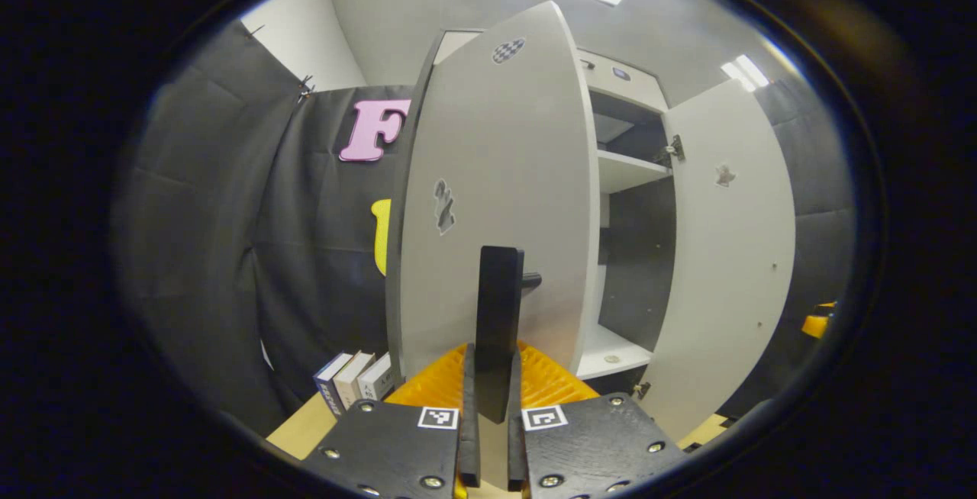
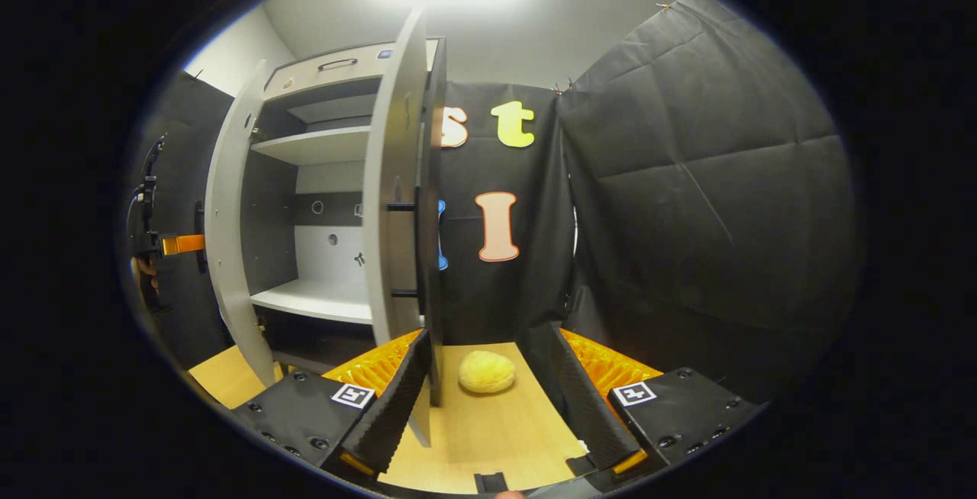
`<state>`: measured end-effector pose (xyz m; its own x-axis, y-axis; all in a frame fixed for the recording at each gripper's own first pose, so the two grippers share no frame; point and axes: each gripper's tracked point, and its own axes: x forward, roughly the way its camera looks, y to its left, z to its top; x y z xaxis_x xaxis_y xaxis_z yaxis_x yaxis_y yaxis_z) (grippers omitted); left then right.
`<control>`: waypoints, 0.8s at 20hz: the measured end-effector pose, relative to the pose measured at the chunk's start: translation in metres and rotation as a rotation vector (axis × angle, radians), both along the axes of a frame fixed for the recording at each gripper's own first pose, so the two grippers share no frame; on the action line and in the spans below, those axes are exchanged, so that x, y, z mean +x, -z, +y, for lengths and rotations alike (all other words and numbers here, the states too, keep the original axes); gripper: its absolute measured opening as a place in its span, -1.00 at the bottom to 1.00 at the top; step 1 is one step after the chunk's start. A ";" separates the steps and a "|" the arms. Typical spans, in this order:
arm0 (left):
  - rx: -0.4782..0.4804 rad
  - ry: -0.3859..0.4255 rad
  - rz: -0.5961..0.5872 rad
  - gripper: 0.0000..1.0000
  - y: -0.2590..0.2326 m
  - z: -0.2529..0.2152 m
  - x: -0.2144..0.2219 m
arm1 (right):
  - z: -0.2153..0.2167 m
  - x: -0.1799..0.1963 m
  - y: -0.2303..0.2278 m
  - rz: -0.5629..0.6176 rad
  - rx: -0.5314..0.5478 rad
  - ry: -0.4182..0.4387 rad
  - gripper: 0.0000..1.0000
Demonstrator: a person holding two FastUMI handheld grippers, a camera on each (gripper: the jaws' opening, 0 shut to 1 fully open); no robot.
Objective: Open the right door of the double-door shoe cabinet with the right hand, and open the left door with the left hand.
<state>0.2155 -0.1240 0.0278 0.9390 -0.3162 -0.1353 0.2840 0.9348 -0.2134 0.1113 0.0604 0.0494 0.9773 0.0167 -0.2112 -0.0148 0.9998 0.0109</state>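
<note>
The grey shoe cabinet point(image 1: 622, 171) stands with both doors swung out. In the left gripper view my left gripper point(image 1: 492, 358) is shut on the black upright handle point(image 1: 499, 308) of the left door point(image 1: 496, 178), both fingers pressing its sides. The right door point(image 1: 729, 255) hangs wide open at the right. In the right gripper view the right door point(image 2: 391, 201) is seen edge-on, and its black handle point(image 2: 432, 270) runs down just inside my left finger. My right gripper point(image 2: 486, 340) is open, fingers far apart. The left door point(image 2: 227, 232) and the left gripper point(image 2: 172, 244) show far left.
A yellow round lump point(image 2: 486, 371) lies on the wooden table point(image 2: 488, 438) between my right fingers. Three small books point(image 1: 355, 381) stand by the left door's foot. White shelves point(image 2: 317, 297) inside the cabinet look bare. Black cloth walls close in on both sides.
</note>
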 end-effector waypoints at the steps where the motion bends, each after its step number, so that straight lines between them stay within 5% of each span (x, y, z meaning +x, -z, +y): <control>1: -0.002 0.002 -0.002 -0.65 0.000 0.004 -0.001 | 0.005 -0.003 -0.001 0.002 -0.007 0.002 0.94; 11: 0.071 -0.010 -0.065 -0.68 -0.003 0.052 0.002 | 0.059 -0.025 -0.015 -0.011 -0.020 0.011 0.94; 16: 0.115 -0.119 -0.076 -1.00 0.001 0.095 0.011 | 0.083 -0.035 -0.024 -0.020 -0.035 0.000 0.94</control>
<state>0.2267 -0.0291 0.0266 0.9777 -0.1890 -0.0914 0.1814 0.9797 -0.0854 0.0764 0.1431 0.0737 0.9812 0.0095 -0.1926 -0.0146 0.9996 -0.0247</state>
